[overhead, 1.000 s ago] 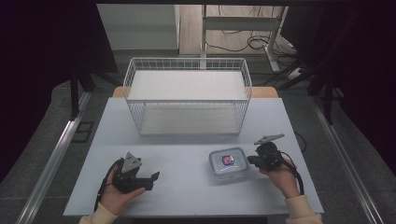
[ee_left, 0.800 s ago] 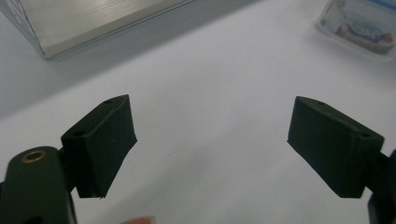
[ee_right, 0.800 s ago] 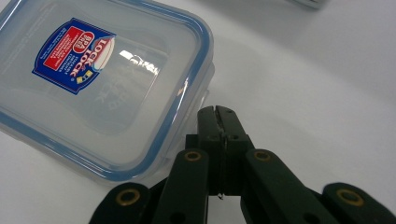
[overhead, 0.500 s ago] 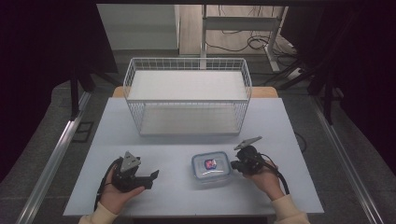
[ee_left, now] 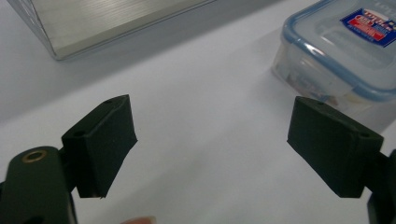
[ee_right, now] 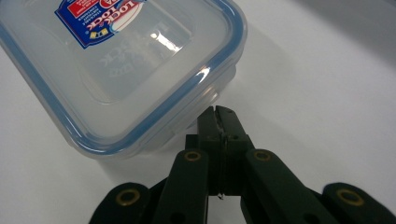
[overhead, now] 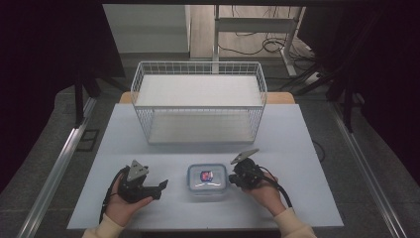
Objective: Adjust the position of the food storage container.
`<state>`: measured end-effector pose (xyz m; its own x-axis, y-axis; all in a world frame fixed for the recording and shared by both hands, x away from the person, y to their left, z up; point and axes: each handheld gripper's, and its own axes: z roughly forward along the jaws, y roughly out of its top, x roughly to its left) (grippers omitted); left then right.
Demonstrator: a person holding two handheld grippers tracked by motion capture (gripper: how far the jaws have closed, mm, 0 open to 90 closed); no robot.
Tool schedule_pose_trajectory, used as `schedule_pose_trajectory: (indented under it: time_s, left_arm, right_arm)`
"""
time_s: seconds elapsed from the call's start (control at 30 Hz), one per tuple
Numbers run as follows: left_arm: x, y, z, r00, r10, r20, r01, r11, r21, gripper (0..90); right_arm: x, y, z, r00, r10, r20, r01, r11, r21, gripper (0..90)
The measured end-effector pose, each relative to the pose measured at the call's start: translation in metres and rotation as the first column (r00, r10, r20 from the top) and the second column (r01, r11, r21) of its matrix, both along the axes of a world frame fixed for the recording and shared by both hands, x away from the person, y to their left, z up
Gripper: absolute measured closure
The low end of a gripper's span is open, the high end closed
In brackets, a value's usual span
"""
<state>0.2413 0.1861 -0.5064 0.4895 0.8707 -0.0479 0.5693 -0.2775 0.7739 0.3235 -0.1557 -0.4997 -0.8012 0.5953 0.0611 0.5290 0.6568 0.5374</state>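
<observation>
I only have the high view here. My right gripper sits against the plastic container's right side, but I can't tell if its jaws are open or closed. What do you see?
Observer: In the right gripper view the right gripper has its jaws pressed together, tips at the edge of the container, with nothing between them.
Operator: And the left one?
Observer: The left gripper has its jaws wide apart with only bare table between them; the container lies ahead, beyond one jaw.
Operator: Is the lid on?
Observer: Yes, the clear lid with its blue seal rim sits on the container, and a red and blue label is stuck on top.
</observation>
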Motion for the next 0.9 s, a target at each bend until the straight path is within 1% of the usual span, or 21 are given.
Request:
schedule_pose_trajectory:
  time_s: [0.03, 0.07, 0.13, 0.23, 0.27, 0.3, 0.33, 0.37, 0.47, 0.6, 0.63, 0.67, 0.7, 0.73, 0.77, 0.8, 0.83, 0.87, 0.9]
  left_arm:
    - [0.000, 0.000, 0.000, 1.0000, 0.000, 0.000, 0.000, 1.0000, 0.000, 14.9]
    - [0.000, 0.000, 0.000, 1.0000, 0.002, 0.002, -0.002, 1.0000, 0.000, 15.2]
    - [-0.001, 0.002, 0.001, 0.9998, 0.013, 0.015, -0.013, 0.9999, -0.008, 15.8]
    - [-0.002, 0.004, 0.003, 0.9994, 0.027, 0.023, -0.027, 0.9992, -0.030, 16.1]
    - [-0.002, 0.005, 0.003, 0.9993, 0.030, 0.024, -0.029, 0.9992, -0.029, 16.2]
    - [-0.002, 0.006, 0.003, 0.9992, 0.032, 0.023, -0.032, 0.9990, -0.030, 16.2]
    - [-0.002, 0.006, 0.003, 0.9991, 0.035, 0.024, -0.034, 0.9989, -0.033, 16.2]
    - [-0.002, 0.007, 0.002, 0.9991, 0.037, 0.022, -0.036, 0.9988, -0.032, 16.2]
    - [0.001, 0.006, -0.001, 0.9991, 0.042, 0.012, -0.041, 0.9988, -0.024, 16.2]
    - [0.003, 0.006, -0.003, 0.9992, 0.037, 0.015, -0.036, 0.9991, -0.021, 16.4]
    - [0.002, 0.007, -0.003, 0.9992, 0.038, 0.015, -0.037, 0.9990, -0.025, 16.4]
    - [0.002, 0.008, -0.003, 0.9991, 0.039, 0.016, -0.039, 0.9989, -0.027, 16.4]
    - [0.001, 0.009, -0.003, 0.9991, 0.039, 0.016, -0.038, 0.9989, -0.028, 16.5]
    - [0.000, 0.010, -0.003, 0.9991, 0.039, 0.017, -0.038, 0.9988, -0.029, 16.5]
    - [-0.003, 0.013, -0.003, 0.9991, 0.039, 0.017, -0.038, 0.9988, -0.030, 16.4]
    - [-0.003, 0.013, -0.003, 0.9991, 0.039, 0.017, -0.038, 0.9988, -0.030, 16.4]
    - [-0.005, 0.014, -0.003, 0.9991, 0.039, 0.015, -0.039, 0.9988, -0.028, 16.4]
    - [-0.006, 0.015, -0.003, 0.9990, 0.043, 0.015, -0.042, 0.9987, -0.028, 16.4]
    - [-0.007, 0.015, -0.003, 0.9989, 0.045, 0.015, -0.045, 0.9986, -0.028, 16.4]
  right_arm:
    - [0.000, 0.000, 0.000, 1.0000, 0.000, 0.000, 0.000, 1.000, 0.000, 89.7]
    - [-0.001, 0.006, -0.001, 0.9999, 0.013, 0.008, -0.013, 1.000, -0.002, 89.7]
    - [-0.001, 0.008, -0.001, 0.9997, 0.019, 0.012, -0.019, 1.000, -0.001, 89.7]
    - [-0.004, 0.008, -0.001, 0.9994, 0.032, 0.013, -0.032, 0.999, -0.003, 89.7]
    - [-0.005, 0.006, 0.000, 0.9994, 0.031, 0.018, -0.031, 1.000, -0.001, 89.7]
    - [-0.005, 0.004, 0.003, 0.9992, 0.024, 0.032, -0.024, 1.000, -0.005, 89.7]
    - [-0.007, 0.001, 0.005, 0.9984, 0.013, 0.054, -0.013, 1.000, -0.005, 89.7]
    - [-0.007, -0.004, 0.009, 0.9972, 0.006, 0.074, -0.006, 1.000, 0.007, 89.7]
    - [-0.008, -0.020, 0.018, 0.9939, -0.034, 0.105, 0.027, 0.998, 0.064, 89.7]
    - [-0.010, -0.039, 0.027, 0.9864, -0.081, 0.143, 0.062, 0.990, 0.129, 89.5]
    - [-0.010, -0.044, 0.029, 0.9844, -0.092, 0.150, 0.069, 0.986, 0.150, 89.2]
    - [-0.011, -0.051, 0.031, 0.9828, -0.106, 0.152, 0.077, 0.981, 0.181, 87.4]
    - [-0.011, -0.055, 0.031, 0.9815, -0.113, 0.154, 0.082, 0.977, 0.199, 83.7]
    - [-0.010, -0.060, 0.031, 0.9804, -0.122, 0.155, 0.086, 0.971, 0.225, 75.9]
    - [-0.009, -0.067, 0.031, 0.9816, -0.138, 0.132, 0.095, 0.954, 0.286, 54.5]
    - [-0.009, -0.067, 0.031, 0.9816, -0.138, 0.132, 0.095, 0.954, 0.286, 54.5]
    - [-0.009, -0.070, 0.031, 0.9802, -0.154, 0.124, 0.107, 0.941, 0.321, 45.7]
    - [-0.009, -0.073, 0.031, 0.9766, -0.182, 0.114, 0.132, 0.927, 0.352, 38.9]
    - [-0.010, -0.076, 0.031, 0.9720, -0.208, 0.110, 0.150, 0.909, 0.389, 31.7]
